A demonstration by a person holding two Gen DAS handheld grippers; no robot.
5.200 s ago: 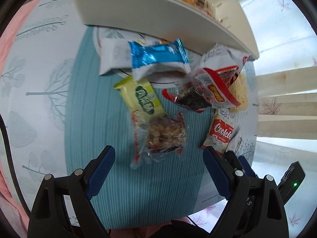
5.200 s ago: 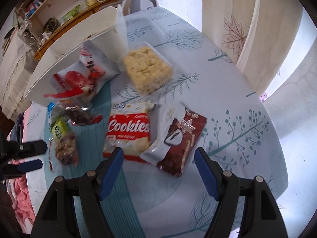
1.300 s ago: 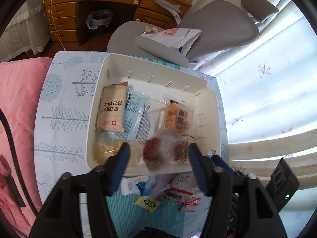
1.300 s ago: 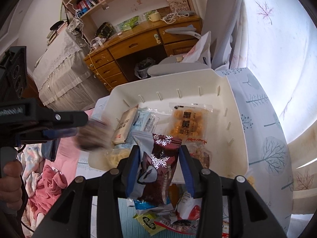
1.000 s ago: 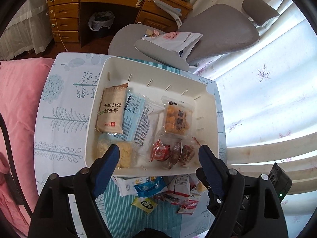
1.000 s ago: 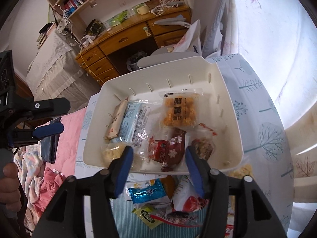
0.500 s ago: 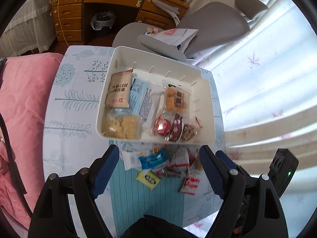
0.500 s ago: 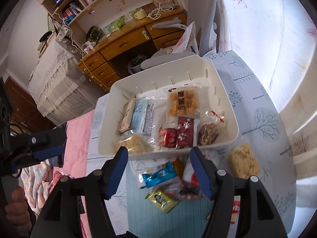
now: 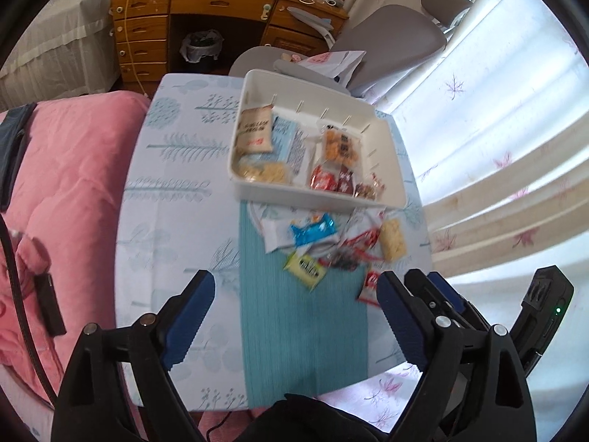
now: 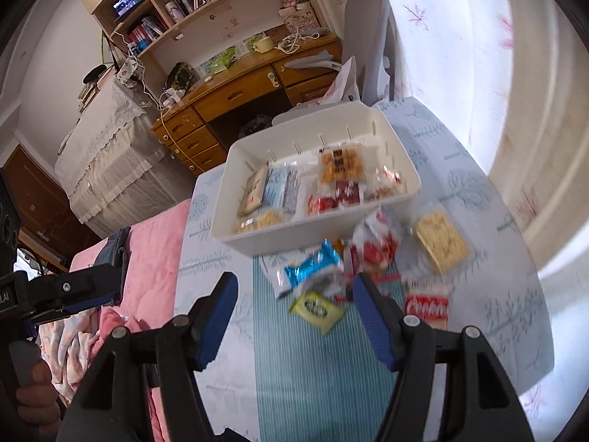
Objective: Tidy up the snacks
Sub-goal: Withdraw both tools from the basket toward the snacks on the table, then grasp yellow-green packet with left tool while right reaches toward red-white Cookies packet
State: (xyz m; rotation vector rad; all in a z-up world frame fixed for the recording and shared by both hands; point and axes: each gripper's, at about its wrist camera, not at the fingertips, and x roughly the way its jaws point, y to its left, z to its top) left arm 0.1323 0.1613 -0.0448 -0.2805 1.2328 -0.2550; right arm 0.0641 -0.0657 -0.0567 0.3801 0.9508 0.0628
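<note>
A white bin (image 9: 320, 199) (image 10: 316, 234) holds several snack packs on the far half of the table. Loose snacks lie on the teal mat (image 9: 302, 331) (image 10: 305, 368) in front of it: a blue pack (image 9: 313, 227) (image 10: 313, 263), a yellow-green pack (image 9: 304, 266) (image 10: 317, 307), a red Cookies pack (image 10: 427, 307), a rice-cracker pack (image 9: 393, 239) (image 10: 441, 241) and a red-white bag (image 10: 375, 245). My left gripper (image 9: 294, 316) is open and empty, held high above the near table edge. My right gripper (image 10: 294, 316) is open and empty, above the mat.
The table has a pale tree-print cloth (image 9: 169, 213). A pink bed (image 9: 62, 184) lies to the left. A grey chair (image 9: 386, 44) and a wooden desk (image 9: 206, 18) stand beyond the bin. Curtains (image 9: 497, 147) hang on the right.
Both grippers have pulled back and up from the bin, open and empty. The nut pack and the dark red pack they carried now lie in the bin.
</note>
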